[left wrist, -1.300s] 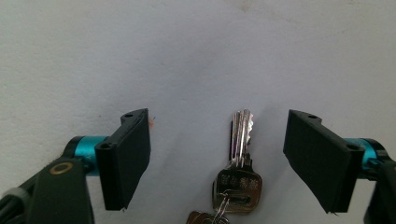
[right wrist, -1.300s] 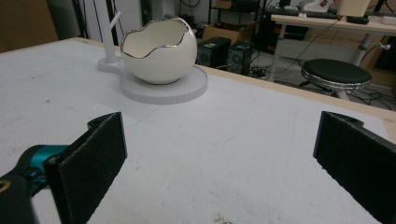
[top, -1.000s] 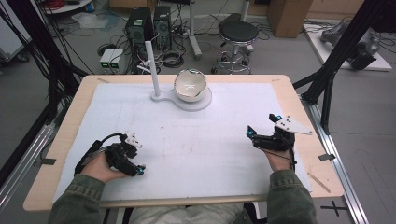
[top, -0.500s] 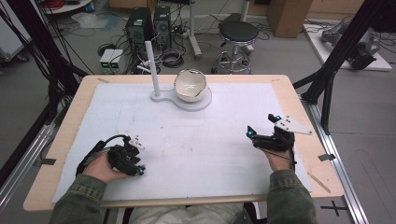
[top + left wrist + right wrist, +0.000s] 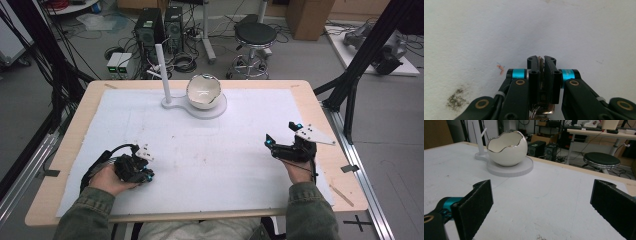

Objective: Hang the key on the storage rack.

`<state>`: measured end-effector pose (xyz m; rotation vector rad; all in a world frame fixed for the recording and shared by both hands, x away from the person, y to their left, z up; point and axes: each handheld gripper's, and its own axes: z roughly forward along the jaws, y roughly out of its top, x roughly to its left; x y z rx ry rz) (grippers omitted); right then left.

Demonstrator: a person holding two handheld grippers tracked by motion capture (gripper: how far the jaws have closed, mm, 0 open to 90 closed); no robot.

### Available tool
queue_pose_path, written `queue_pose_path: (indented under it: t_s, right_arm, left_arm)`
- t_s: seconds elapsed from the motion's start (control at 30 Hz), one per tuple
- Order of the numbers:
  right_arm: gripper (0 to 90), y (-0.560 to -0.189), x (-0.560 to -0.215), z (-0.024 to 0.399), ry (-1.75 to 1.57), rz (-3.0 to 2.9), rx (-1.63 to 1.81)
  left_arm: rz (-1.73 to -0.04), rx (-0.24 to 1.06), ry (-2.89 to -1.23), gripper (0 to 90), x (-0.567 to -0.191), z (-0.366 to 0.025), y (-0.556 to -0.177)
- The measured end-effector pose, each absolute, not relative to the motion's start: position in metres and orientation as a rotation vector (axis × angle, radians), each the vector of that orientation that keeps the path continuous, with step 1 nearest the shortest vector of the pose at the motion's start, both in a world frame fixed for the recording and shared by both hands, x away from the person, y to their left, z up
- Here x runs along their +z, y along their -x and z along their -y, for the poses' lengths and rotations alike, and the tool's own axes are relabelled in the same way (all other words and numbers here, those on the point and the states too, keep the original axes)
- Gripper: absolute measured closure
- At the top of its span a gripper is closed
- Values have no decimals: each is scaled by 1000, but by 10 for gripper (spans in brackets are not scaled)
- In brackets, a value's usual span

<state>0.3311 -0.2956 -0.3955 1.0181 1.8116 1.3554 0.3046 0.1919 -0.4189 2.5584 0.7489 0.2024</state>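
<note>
My left gripper (image 5: 146, 174) rests low on the white mat near the front left. In the left gripper view its jaws (image 5: 541, 60) are shut on a thin brass-coloured metal piece (image 5: 540, 75), with a metal ring (image 5: 541, 110) showing below them; it looks like a key on a ring. My right gripper (image 5: 282, 135) sits at the front right, and its pads (image 5: 477, 205) stand wide open with nothing between them. A white egg-shaped bowl (image 5: 203, 91) (image 5: 506, 147) with a gold rim stands on a white round base (image 5: 216, 111) at the far middle, next to an upright white post (image 5: 162, 70).
A white mat (image 5: 210, 160) covers most of the wooden table (image 5: 320, 120). The mat bears a dark speckled stain (image 5: 456, 98) and a small orange scrap (image 5: 500, 68) close to the left gripper. Beyond the table are computer towers (image 5: 160, 25) and a stool (image 5: 255, 35).
The left gripper has shifted very slightly on the mat. The right gripper and the bowl have not moved.
</note>
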Motion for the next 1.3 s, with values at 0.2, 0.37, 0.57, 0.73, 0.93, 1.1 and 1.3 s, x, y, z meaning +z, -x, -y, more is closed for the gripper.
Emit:
queue_pose_path:
  t_s: [0.2,0.37,0.57,0.73,0.93,1.1,1.3]
  right_arm:
    - [34,-332,-396,295,-1024,-1816,1356]
    - [34,-332,-396,294,-1019,-1819,1351]
    - [35,-332,-397,293,-1025,-1828,1349]
    - [34,-332,-397,293,-1020,-1834,1344]
    - [35,-332,-398,293,-1020,-1832,1340]
    - [34,-333,-399,292,-1026,-1840,1337]
    - [34,-332,-399,293,-1037,-1839,1338]
  left_arm:
    - [-745,231,-2484,826,-412,-201,-304]
    - [-766,239,-2365,827,-403,-216,-303]
    - [-769,240,-2237,827,-394,-232,-300]
    - [-763,248,-2166,827,-389,-237,-298]
    - [-750,253,-2080,827,-383,-243,-296]
    - [-773,256,-2009,826,-379,-246,-295]
    - [-778,315,-1974,826,-365,-246,-293]
